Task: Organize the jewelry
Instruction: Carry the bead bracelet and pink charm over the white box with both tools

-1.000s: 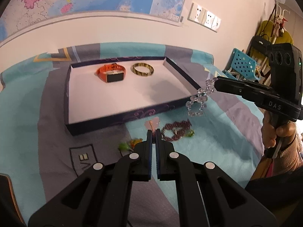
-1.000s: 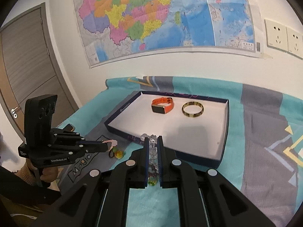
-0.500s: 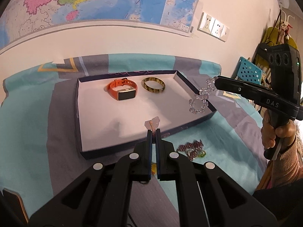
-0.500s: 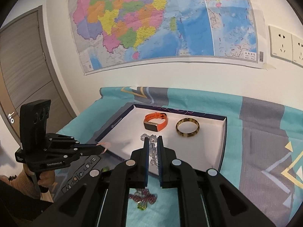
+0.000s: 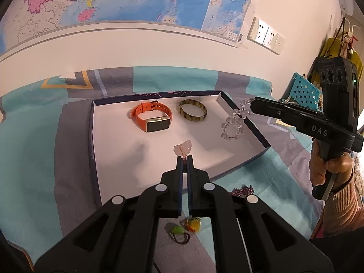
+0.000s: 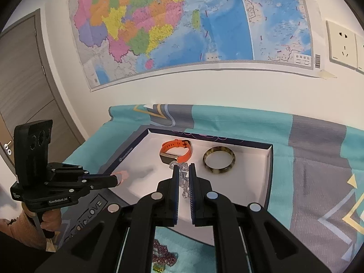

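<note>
A dark blue tray (image 5: 92, 136) with a white floor holds an orange smartwatch (image 5: 151, 118) and a mottled bangle (image 5: 192, 113). My left gripper (image 5: 184, 158) is shut on a small pink piece (image 5: 183, 148) and holds it above the tray's front middle. My right gripper (image 6: 183, 170) is shut on a clear bead bracelet (image 5: 233, 130) that hangs above the tray's right side. In the right wrist view the tray (image 6: 269, 170), watch (image 6: 176, 153) and bangle (image 6: 218, 160) lie ahead, and the left gripper (image 6: 118, 178) is at the left.
A dark red bead string (image 5: 242, 190) and green and orange hair ties (image 5: 185, 227) lie on the teal and grey cloth (image 5: 34, 159) in front of the tray. A wall with a map (image 6: 182, 22) stands behind. A blue basket (image 5: 302, 91) is at the far right.
Both grippers have moved forward from the cloth in front of the tray to above its floor, each still holding its piece. The tray looks nearer and larger now.
</note>
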The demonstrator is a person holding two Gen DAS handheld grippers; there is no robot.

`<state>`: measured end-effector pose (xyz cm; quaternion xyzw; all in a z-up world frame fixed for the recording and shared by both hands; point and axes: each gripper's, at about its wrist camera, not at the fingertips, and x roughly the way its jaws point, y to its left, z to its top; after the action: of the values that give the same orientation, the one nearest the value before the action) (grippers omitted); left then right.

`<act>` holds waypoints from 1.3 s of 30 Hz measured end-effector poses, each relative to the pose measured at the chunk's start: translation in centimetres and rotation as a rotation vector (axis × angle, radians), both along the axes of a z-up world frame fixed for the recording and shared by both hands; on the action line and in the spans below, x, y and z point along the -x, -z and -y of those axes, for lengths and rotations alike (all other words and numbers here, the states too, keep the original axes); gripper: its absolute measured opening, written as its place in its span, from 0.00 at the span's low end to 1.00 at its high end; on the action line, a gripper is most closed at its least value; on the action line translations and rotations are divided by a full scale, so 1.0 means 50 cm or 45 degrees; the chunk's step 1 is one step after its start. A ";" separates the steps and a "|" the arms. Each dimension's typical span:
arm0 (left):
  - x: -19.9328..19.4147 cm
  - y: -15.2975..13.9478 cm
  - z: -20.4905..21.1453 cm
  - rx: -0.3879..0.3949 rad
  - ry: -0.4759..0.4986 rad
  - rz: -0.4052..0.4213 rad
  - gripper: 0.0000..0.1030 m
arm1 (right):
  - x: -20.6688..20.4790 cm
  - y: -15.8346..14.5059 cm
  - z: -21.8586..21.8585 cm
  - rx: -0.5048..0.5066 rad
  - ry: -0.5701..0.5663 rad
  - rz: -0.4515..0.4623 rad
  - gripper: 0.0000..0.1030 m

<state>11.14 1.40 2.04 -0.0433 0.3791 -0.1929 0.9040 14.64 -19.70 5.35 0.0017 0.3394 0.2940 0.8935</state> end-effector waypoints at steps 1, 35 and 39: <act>-0.003 0.001 0.000 0.001 0.001 -0.003 0.03 | -0.004 0.001 -0.002 0.000 -0.001 -0.003 0.06; -0.108 0.060 0.006 -0.080 -0.049 -0.112 0.04 | -0.106 0.043 -0.032 -0.021 0.024 -0.085 0.06; -0.119 0.064 0.006 -0.086 -0.060 -0.124 0.04 | -0.115 0.049 -0.036 -0.035 0.027 -0.104 0.06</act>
<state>17.11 1.11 -1.15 -0.0309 0.4280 -0.1564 0.8896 20.37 -17.91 2.91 0.0296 0.3716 0.2888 0.8818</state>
